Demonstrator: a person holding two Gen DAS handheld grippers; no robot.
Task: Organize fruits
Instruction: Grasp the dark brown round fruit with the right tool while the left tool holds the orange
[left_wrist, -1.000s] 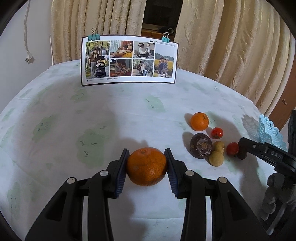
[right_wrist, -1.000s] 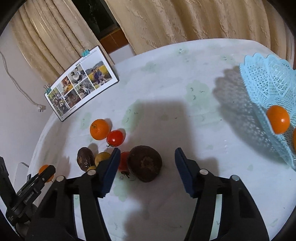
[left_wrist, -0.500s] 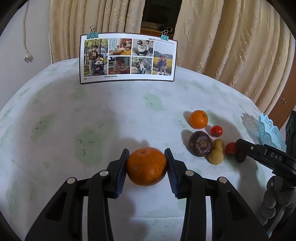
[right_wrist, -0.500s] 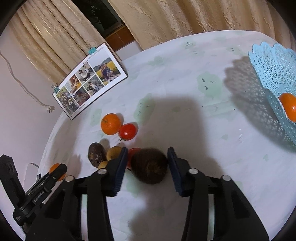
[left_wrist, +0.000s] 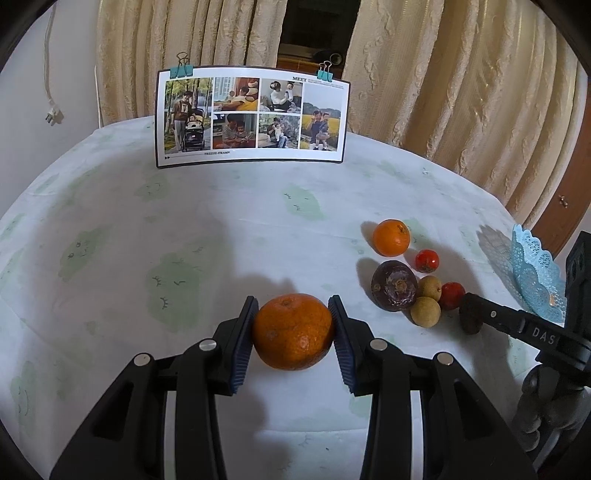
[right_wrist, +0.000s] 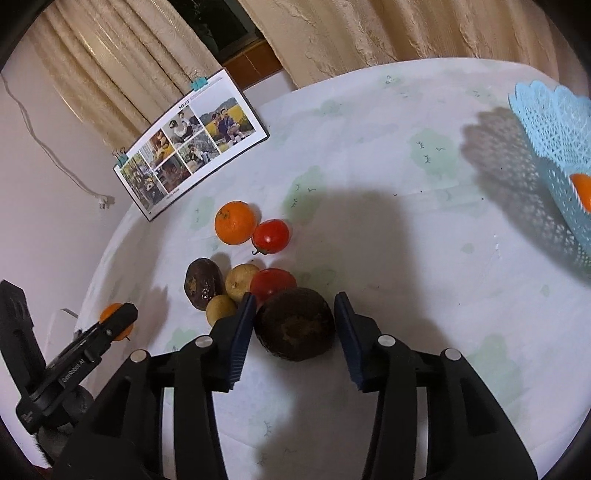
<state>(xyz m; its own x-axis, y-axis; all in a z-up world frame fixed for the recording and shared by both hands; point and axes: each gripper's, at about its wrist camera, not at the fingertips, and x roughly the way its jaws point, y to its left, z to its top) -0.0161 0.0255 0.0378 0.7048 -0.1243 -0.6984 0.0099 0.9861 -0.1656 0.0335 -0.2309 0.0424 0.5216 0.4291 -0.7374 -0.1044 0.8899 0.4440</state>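
Observation:
My left gripper (left_wrist: 293, 330) is shut on a large orange (left_wrist: 293, 332) just above the tablecloth. My right gripper (right_wrist: 294, 323) is shut on a dark brown round fruit (right_wrist: 295, 324); it also shows in the left wrist view (left_wrist: 470, 324). Beside it lie a second dark fruit (right_wrist: 203, 282), two tan longans (right_wrist: 240, 280), two red tomatoes (right_wrist: 270, 236) and a smaller orange (right_wrist: 235, 222). The pale blue lace basket (right_wrist: 546, 136) stands at the far right with an orange (right_wrist: 583, 190) inside.
A clipped photo card (left_wrist: 251, 118) stands upright at the back of the round table (left_wrist: 110, 229). Curtains hang behind it. A plug cord (left_wrist: 51, 110) hangs on the left wall. The basket's rim also shows in the left wrist view (left_wrist: 535, 266).
My right gripper has closed around the dark brown fruit; its jaws stood wide apart one second ago. The left gripper has kept hold of the large orange and risen slightly.

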